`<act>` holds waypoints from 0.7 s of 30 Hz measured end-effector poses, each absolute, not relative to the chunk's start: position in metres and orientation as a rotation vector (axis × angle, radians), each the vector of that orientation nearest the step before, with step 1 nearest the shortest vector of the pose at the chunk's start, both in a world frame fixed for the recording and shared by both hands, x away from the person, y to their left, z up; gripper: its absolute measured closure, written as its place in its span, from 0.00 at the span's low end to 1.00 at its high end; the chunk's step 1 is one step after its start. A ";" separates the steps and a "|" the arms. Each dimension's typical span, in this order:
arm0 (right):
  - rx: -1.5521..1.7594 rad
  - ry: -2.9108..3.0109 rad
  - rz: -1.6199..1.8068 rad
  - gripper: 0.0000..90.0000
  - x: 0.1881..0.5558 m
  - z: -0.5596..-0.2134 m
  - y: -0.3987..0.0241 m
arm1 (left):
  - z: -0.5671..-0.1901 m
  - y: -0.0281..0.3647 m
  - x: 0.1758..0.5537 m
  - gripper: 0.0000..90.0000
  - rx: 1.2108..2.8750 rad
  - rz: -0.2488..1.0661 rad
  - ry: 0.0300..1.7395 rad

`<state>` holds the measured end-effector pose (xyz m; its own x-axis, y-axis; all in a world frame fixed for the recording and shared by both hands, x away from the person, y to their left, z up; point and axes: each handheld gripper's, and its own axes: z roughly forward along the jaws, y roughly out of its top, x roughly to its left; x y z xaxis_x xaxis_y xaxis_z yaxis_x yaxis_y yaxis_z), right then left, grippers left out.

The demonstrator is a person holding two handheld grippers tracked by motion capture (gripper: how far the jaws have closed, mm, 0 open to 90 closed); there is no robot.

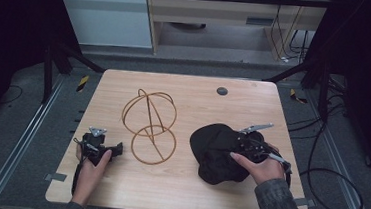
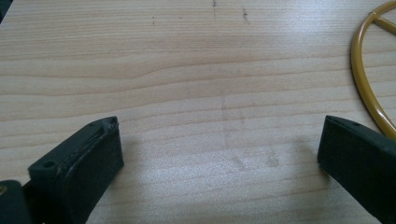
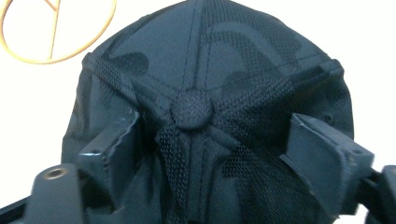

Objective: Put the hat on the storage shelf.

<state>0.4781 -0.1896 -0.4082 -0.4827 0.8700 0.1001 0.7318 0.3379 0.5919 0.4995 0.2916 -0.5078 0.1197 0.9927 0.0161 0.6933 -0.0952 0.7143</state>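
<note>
Black cap [image 1: 216, 152] on the right half of the wooden table [image 1: 177, 189], crown up, top button [image 3: 192, 108] dead centre between the jaws. Right gripper [image 3: 205, 140] down over the crown, jaws straddling the fabric, fairly wide, pads at the cloth; a firm pinch impossible to tell. Just left of the cap, a gold wire stand [image 1: 149, 126]. Further left, left gripper [image 2: 219, 149] wide apart over bare wood, nothing between.

Black tongs [image 1: 237, 147], grey sleeves [image 1: 276, 202], trailing cables
</note>
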 end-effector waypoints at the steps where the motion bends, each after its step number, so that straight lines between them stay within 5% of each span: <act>1: 1.448 2.368 0.859 0.25 0.478 -0.408 -0.190 | -0.508 0.292 0.500 0.00 1.850 0.702 1.629; 6: 1.435 2.403 0.870 0.43 0.479 -0.411 -0.191 | -0.508 0.291 0.500 0.00 1.852 0.701 1.626; 10: 1.416 2.426 0.905 0.69 0.482 -0.409 -0.195 | -0.508 0.291 0.500 0.00 1.853 0.700 1.625; 21: 1.364 2.459 0.906 0.92 0.491 -0.401 -0.195 | -0.508 0.291 0.500 0.00 1.857 0.698 1.621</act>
<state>0.4911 -0.1951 -0.4007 -0.5597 0.8191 0.1258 0.7048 0.3907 0.5922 0.5000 0.2911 -0.5077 0.1285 0.9916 0.0158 0.6932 -0.1012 0.7136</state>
